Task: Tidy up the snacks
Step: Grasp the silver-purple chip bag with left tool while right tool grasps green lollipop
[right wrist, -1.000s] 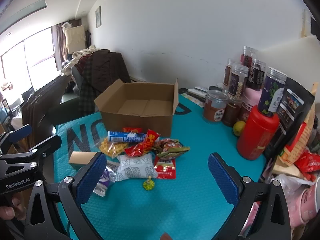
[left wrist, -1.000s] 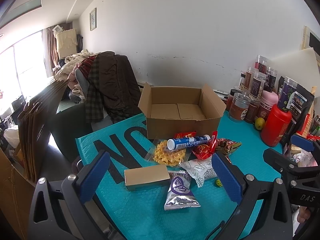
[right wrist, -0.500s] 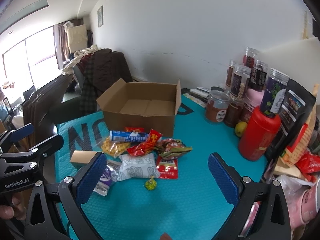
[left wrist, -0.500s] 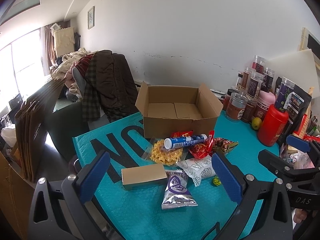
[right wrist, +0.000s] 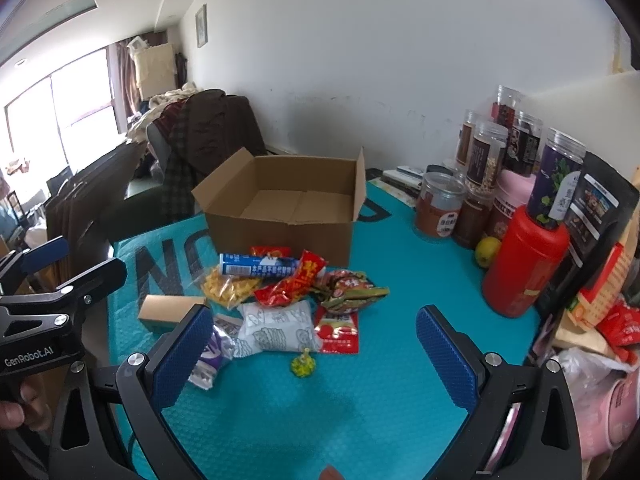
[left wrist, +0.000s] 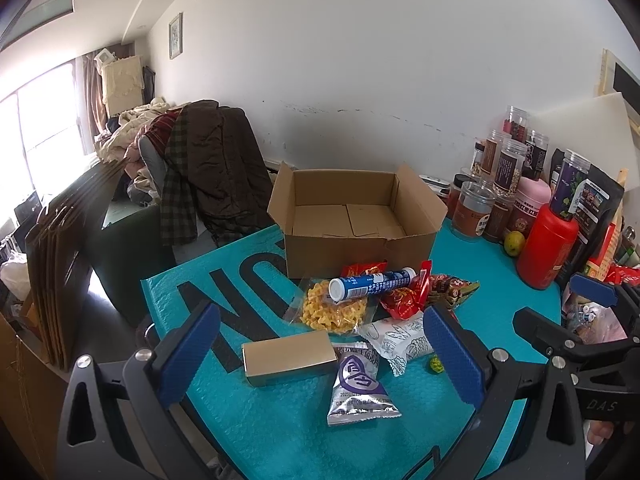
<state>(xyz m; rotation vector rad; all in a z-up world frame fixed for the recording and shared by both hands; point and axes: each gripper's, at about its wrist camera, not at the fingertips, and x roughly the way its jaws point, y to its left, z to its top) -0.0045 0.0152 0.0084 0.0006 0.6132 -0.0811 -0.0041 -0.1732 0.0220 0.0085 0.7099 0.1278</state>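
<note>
Tongs, both sets: left tongs (left wrist: 320, 352) and right tongs (right wrist: 316, 352) gape wide, holding nothing, above the teal worktop (right wrist: 380, 408). Snack pile beyond them mid-worktop; blue tube (left wrist: 370, 284) lies flat on top, long axis left-right, white cap leftward. Open cardboard box (left wrist: 356, 220) just behind, empty.

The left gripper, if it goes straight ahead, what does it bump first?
Probably the small gold box or the silver-purple packet beside it; both lie between the open left gripper's fingers, though depth is unclear.
</note>
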